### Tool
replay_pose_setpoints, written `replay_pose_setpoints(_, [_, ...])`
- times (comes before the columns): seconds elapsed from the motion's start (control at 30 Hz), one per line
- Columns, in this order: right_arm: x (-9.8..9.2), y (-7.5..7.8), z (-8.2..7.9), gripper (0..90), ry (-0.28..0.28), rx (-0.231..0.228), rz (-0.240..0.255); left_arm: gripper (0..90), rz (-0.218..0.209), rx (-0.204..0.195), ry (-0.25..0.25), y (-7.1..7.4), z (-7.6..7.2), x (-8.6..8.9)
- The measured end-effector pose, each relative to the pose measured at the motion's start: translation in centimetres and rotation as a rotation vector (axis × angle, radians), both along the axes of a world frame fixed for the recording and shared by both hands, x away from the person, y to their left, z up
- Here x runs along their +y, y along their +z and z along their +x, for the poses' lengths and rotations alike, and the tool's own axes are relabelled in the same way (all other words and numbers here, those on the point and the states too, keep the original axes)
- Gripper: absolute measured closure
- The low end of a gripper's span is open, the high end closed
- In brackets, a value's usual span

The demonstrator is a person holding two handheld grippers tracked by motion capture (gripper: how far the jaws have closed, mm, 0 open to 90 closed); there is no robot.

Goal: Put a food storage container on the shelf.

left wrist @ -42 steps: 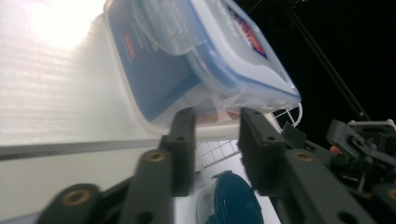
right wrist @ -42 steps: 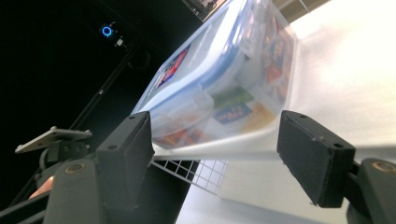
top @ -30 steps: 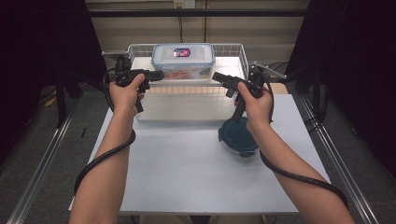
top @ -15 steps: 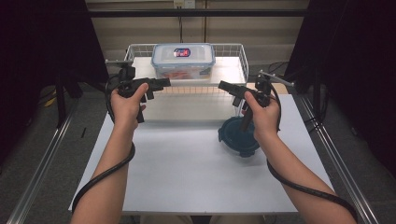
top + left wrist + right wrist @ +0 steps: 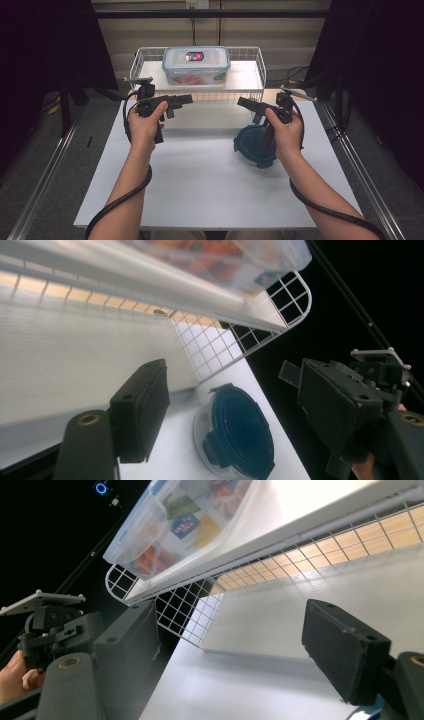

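Observation:
A clear lidded plastic box (image 5: 196, 65) with colourful contents sits in a white wire basket (image 5: 250, 92) at the back of the table. My left gripper (image 5: 186, 99) hovers in front of the basket's left half. It is open, its jaws have just been opening, and nothing is between them. My right gripper (image 5: 242, 102) faces it from the right, open and empty, its jaws also having just widened slightly. Under the right hand, a round container with a dark blue lid (image 5: 252, 147) rests on the table. The left gripper view (image 5: 230, 385) looks onto this container (image 5: 242, 432). The right gripper view (image 5: 232, 620) looks toward the box (image 5: 170, 525).
The white table (image 5: 200, 190) has bare surface between my forearms. A raised white board (image 5: 210, 117) lies just in front of the basket. Metal rails (image 5: 42, 167) run along both sides of the table, with dark curtains beyond. Cables trail from both grippers along the arms.
Both hands have drawn back from the sides of the box toward the person and sunk a little. The left gripper's jaws have spread apart. The box has stayed in the basket.

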State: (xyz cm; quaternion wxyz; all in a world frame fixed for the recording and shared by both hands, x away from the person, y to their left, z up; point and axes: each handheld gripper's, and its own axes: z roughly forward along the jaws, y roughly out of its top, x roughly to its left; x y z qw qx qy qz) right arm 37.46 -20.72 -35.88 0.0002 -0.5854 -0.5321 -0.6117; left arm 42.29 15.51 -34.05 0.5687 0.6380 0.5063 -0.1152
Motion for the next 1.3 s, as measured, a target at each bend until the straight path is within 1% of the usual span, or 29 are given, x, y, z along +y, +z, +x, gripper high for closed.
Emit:
replay_pose_setpoints(0.07, [-0.3,-0.4,-0.2,22.2,0.002,0.010,-0.004,23.9,-0.008,0.001,-0.013,-0.5,-0.2,-0.2])
replay_pose_setpoints(0.1, [-0.3,-0.4,-0.2,22.2,0.002,0.010,-0.004,23.9,-0.004,0.001,-0.026,-0.7,-0.2,-0.3])
replay_pose_setpoints(0.13, [-0.3,-0.6,-0.3,22.1,0.004,0.009,-0.014,21.7,-0.001,0.005,-0.035,-1.2,-0.3,-0.5])
replay_pose_setpoints(0.17, [-0.3,-0.6,-0.3,22.1,0.004,0.009,-0.014,21.6,-0.001,0.005,-0.035,-1.2,-0.3,-0.5])
replay_pose_setpoints(0.2, [-0.4,-0.8,-0.5,21.8,0.009,0.009,-0.016,21.1,-0.014,0.016,-0.040,-1.4,-0.4,-0.6])
replay_pose_setpoints(0.27, [-0.6,-0.9,-0.7,21.6,0.010,0.007,-0.018,19.2,-0.004,0.016,-0.047,-1.8,-0.5,-0.7])
replay_pose_setpoints(0.3, [-0.6,-0.9,-0.7,21.6,0.010,0.007,-0.018,19.2,-0.012,0.023,-0.054,-1.9,-0.5,-0.8])
replay_pose_setpoints(0.37, [-0.8,-1.1,-0.9,21.3,0.008,0.003,-0.032,17.7,-0.011,0.031,-0.062,-2.2,-0.7,-1.0])
replay_pose_setpoints(0.4, [-0.9,-1.2,-1.0,21.1,0.005,0.002,-0.040,16.8,-0.006,0.022,-0.073,-2.3,-0.7,-1.0])
replay_pose_setpoints(0.43, [-1.0,-1.2,-1.2,20.7,0.002,0.003,-0.049,16.0,-0.012,0.025,-0.075,-2.5,-0.8,-1.2])
replay_pose_setpoints(0.47, [-1.2,-1.3,-1.3,20.4,-0.002,0.005,-0.052,15.4,-0.011,0.030,-0.086,-2.6,-0.9,-1.2])
replay_pose_setpoints(0.5, [-1.3,-1.4,-1.4,20.3,-0.003,0.005,-0.054,15.0,-0.008,0.021,-0.090,-2.8,-1.0,-1.3])
replay_pose_setpoints(0.6, [-1.5,-1.7,-1.9,20.2,-0.006,0.009,-0.052,12.6,-0.013,0.022,-0.103,-3.2,-1.2,-1.6])
replay_pose_setpoints(0.63, [-1.7,-1.8,-2.0,20.2,-0.004,0.006,-0.060,12.1,-0.011,0.021,-0.107,-3.3,-1.2,-1.6])
replay_pose_setpoints(0.67, [-1.8,-1.8,-2.1,20.2,-0.007,0.008,-0.059,11.6,-0.007,0.019,-0.102,-3.4,-1.3,-1.8])
replay_pose_setpoints(0.73, [-2.0,-2.0,-2.4,20.1,-0.007,0.009,-0.060,11.1,-0.005,0.015,-0.112,-3.6,-1.4,-1.9])
replay_pose_setpoints(0.77, [-2.2,-2.0,-2.4,20.1,-0.006,0.004,-0.061,10.5,-0.007,0.022,-0.117,-3.7,-1.5,-2.0])
replay_pose_setpoints(0.8, [-2.4,-2.0,-2.7,20.1,-0.007,0.002,-0.073,9.1,0.020,0.000,-0.122,-3.9,-1.4,-2.1])
replay_pose_setpoints(0.83, [-2.4,-2.0,-2.7,20.1,-0.007,0.002,-0.073,9.1,0.010,0.023,-0.120,-3.9,-1.6,-2.4])
replay_pose_setpoints(0.87, [-2.8,-2.0,-3.0,19.8,-0.009,-0.001,-0.081,8.4,0.029,0.010,-0.127,-4.1,-1.6,-2.4])
replay_pose_setpoints(0.93, [-3.0,-2.1,-3.1,19.8,-0.010,-0.003,-0.086,8.0,0.030,0.007,-0.137,-4.4,-1.6,-2.7])
replay_pose_setpoints(0.97, [-3.1,-2.2,-3.2,19.8,-0.012,0.000,-0.080,8.0,0.010,0.028,-0.132,-4.5,-1.8,-2.9])
replay_pose_setpoints(1.0, [-3.3,-2.3,-3.3,19.8,-0.014,0.004,-0.075,7.9,0.017,0.024,-0.143,-4.7,-1.7,-3.0])
replay_pose_setpoints(1.03, [-3.6,-2.6,-3.4,19.8,-0.019,0.005,-0.070,7.9,0.002,0.045,-0.134,-4.8,-1.9,-3.3])
replay_pose_setpoints(1.07, [-3.7,-2.7,-3.5,19.8,-0.023,0.013,-0.066,7.8,0.030,0.029,-0.141,-5.0,-1.8,-3.3])
replay_pose_setpoints(1.13, [-4.0,-3.0,-3.6,19.8,-0.028,0.018,-0.067,7.6,0.035,0.043,-0.145,-5.6,-1.9,-3.6])
replay_pose_setpoints(1.17, [-4.2,-3.2,-3.7,19.8,-0.028,0.018,-0.072,7.5,0.027,0.056,-0.143,-5.8,-1.9,-3.8])
replay_pose_setpoints(1.23, [-4.5,-3.4,-3.8,19.8,-0.033,0.025,-0.077,7.4,0.053,0.039,-0.152,-6.4,-1.8,-3.8])
replay_pose_setpoints(1.3, [-4.7,-3.6,-3.9,19.8,-0.038,0.030,-0.074,7.4,0.028,0.072,-0.150,-6.8,-1.9,-4.1])
